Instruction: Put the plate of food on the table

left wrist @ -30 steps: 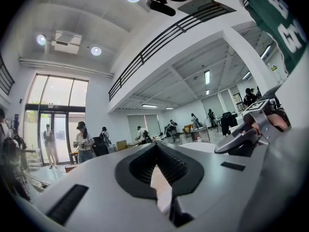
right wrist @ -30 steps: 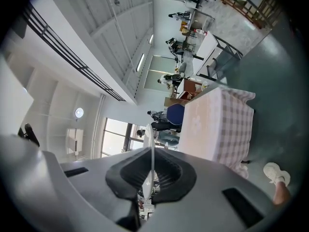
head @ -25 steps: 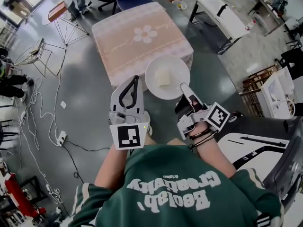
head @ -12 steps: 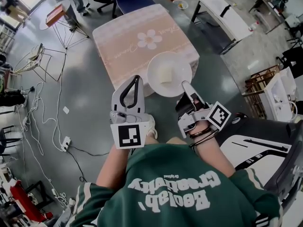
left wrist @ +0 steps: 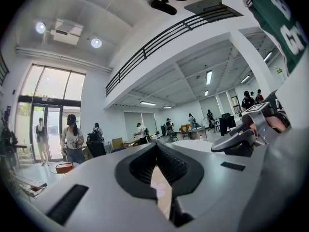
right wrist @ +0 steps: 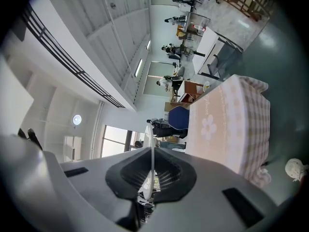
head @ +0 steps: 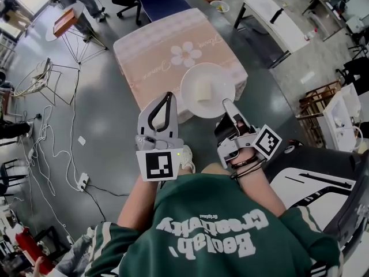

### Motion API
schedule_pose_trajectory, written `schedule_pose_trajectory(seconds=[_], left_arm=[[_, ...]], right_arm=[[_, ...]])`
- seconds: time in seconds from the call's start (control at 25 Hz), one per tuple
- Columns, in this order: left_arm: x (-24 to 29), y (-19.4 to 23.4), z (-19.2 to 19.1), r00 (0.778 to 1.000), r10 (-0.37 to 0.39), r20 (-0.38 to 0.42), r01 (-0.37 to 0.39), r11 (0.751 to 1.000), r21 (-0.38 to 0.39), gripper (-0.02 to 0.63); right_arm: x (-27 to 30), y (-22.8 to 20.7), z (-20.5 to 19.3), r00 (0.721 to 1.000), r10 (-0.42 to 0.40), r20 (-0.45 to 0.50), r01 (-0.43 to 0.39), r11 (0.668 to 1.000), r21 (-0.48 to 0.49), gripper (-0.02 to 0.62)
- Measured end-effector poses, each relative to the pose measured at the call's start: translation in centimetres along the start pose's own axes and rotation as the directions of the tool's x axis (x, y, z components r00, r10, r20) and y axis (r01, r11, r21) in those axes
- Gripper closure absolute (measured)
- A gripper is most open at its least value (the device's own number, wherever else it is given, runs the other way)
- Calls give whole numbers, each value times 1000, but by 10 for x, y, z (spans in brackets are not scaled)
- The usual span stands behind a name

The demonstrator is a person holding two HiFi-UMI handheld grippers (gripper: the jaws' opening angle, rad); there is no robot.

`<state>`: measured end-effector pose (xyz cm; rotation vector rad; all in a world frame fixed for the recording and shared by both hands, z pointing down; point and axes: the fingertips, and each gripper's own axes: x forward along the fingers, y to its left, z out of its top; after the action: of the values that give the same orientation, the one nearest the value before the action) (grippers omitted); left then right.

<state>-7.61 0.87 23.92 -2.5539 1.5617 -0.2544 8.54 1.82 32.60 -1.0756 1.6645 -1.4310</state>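
Carry step: right tool (head: 226, 104) pinches rim of round white plate (head: 190, 88) above pink-clothed counter (head: 167, 45). Left tool (head: 167, 95) closed, empty. Next: lower it level.

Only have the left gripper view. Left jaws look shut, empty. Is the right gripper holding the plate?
Observer: Yes. The right gripper is shut on the near rim of the plate; the right gripper view shows that rim edge-on between its jaws.
Operator: Food on it?
Observer: One pale block of food near the plate's middle, per the head view.
Operator: Plate versus table?
Observer: The head view shows it over the near edge of the table with the pink flowered cloth. Whether it touches, I cannot tell.
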Motion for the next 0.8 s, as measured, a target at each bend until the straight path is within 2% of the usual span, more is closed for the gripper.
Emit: schedule_pose_trajectory(seconds=[0.44,0.8], left_arm=[[21,33,-13,1000,5,1,-5,1000,-8,597],[26,43,-21,1000,-3,-6,3,1000,-11,597]], right_arm=[[23,-6,-1,1000,-16,22,16,1000,-7,572],[41,-9,-6,1000,-14,20,14,1000,4,572]])
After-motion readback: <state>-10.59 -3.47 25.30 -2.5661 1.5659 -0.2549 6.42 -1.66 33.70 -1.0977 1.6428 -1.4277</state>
